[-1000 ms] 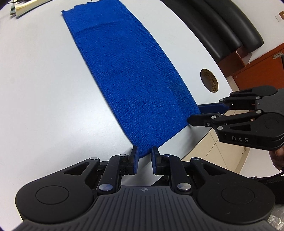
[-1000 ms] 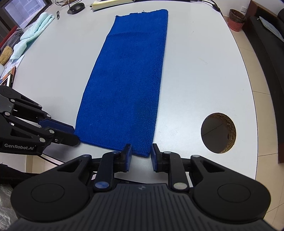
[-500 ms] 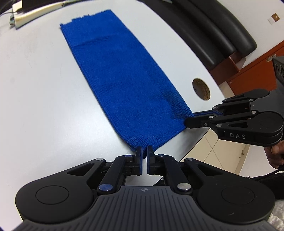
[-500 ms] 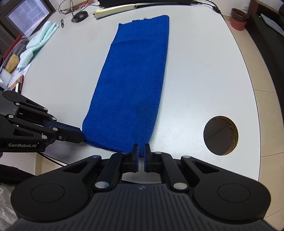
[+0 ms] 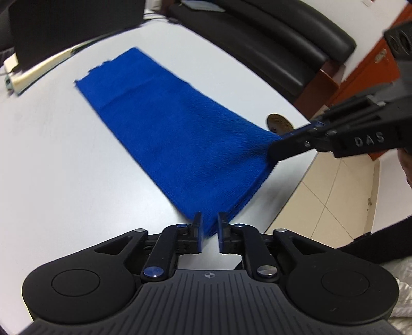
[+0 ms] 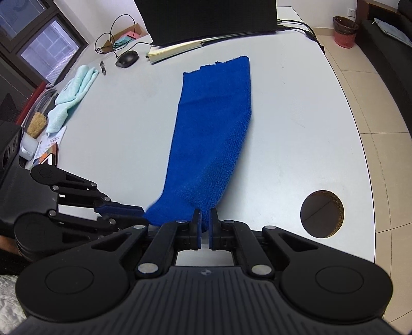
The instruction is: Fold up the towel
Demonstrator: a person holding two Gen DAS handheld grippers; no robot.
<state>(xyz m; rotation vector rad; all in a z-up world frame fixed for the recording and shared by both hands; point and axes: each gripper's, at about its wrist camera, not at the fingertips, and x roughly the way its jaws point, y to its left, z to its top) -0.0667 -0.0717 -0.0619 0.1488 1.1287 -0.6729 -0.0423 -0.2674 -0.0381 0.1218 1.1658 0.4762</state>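
A long blue towel point(image 5: 175, 134) lies lengthwise on the white table point(image 5: 51, 159), its near end lifted off the surface. My left gripper point(image 5: 208, 226) is shut on the near left corner of the towel. My right gripper point(image 6: 205, 224) is shut on the near right corner of the towel point(image 6: 213, 134). Each gripper shows in the other's view: the right gripper point(image 5: 280, 149) at the towel's right corner, the left gripper point(image 6: 139, 214) at its left corner. The far end of the towel still rests flat on the table point(image 6: 296, 116).
A round cable hole point(image 6: 322, 214) is in the table near its right edge. A monitor point(image 6: 206, 18), a notebook point(image 6: 177, 49), a mouse point(image 6: 127, 58), a pen and a light green cloth point(image 6: 74, 95) lie at the far and left sides. A black sofa point(image 5: 270, 38) stands beyond.
Both grippers closed on the towel's near corners, then lifted them up off the table and forward. The near end of the towel now hangs raised between them.
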